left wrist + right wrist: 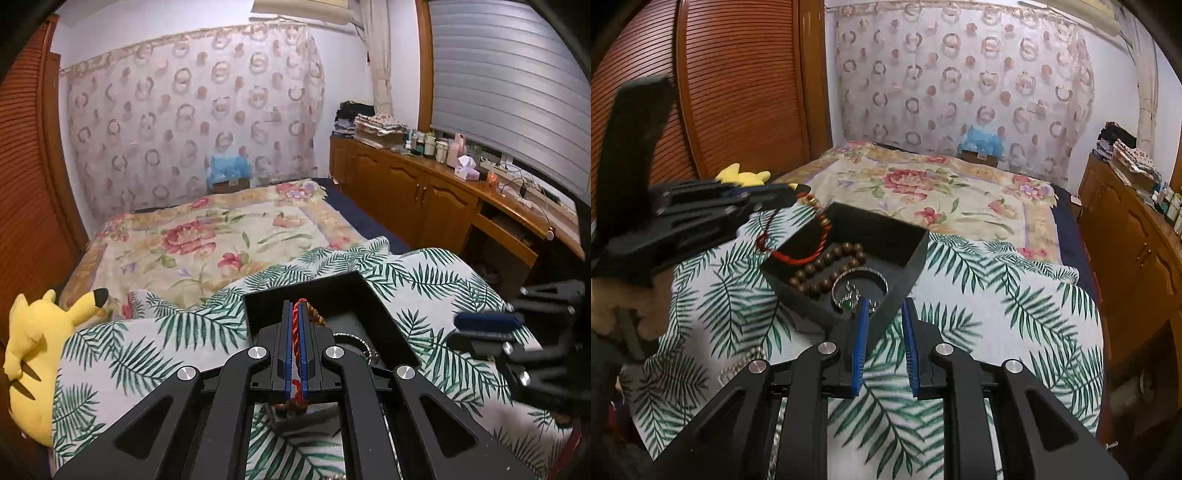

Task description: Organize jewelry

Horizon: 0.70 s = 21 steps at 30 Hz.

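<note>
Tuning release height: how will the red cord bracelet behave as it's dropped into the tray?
The red cord bracelet, pinched in the shut left hand-held gripper, sags in a loop, so likely floppy and light. It drapes across the black tray rim, so it may snag there. Probably won't roll.

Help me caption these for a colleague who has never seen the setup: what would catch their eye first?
Probably the left gripper, shut on a red cord bracelet that dangles over the black tray on the palm-leaf cloth. Inside the tray lie brown wooden beads and a silver bangle, with the right gripper open at the tray's near corner. A yellow plush toy sits at the bed's left edge.
</note>
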Each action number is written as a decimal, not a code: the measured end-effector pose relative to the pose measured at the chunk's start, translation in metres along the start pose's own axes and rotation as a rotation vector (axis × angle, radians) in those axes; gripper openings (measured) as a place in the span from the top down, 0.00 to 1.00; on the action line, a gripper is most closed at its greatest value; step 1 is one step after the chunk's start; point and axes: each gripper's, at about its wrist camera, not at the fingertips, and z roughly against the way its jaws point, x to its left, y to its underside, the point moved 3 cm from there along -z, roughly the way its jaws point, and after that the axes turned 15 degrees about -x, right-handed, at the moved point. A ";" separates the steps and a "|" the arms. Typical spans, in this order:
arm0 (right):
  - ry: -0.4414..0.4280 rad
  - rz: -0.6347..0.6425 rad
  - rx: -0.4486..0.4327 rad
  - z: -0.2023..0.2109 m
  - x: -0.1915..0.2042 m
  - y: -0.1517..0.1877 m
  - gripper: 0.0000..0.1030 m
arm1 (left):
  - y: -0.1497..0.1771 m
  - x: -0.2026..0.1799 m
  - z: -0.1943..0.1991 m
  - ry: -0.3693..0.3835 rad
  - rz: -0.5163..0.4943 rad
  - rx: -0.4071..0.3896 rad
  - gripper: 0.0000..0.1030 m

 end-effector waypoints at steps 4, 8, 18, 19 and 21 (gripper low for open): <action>-0.007 -0.019 0.000 0.007 -0.001 0.012 0.80 | 0.004 -0.002 -0.007 0.008 0.016 0.027 0.71; -0.017 -0.032 0.005 0.015 0.003 0.024 0.80 | 0.010 -0.003 0.001 -0.001 0.007 0.025 0.63; -0.052 -0.062 -0.003 0.037 0.025 0.054 0.80 | 0.039 -0.002 0.043 0.011 0.006 0.043 0.31; -0.055 -0.060 -0.002 0.040 0.028 0.057 0.80 | 0.044 -0.003 0.049 0.015 0.004 0.046 0.30; -0.061 -0.049 0.000 0.043 0.037 0.064 0.78 | 0.053 -0.003 0.057 0.021 0.007 0.049 0.27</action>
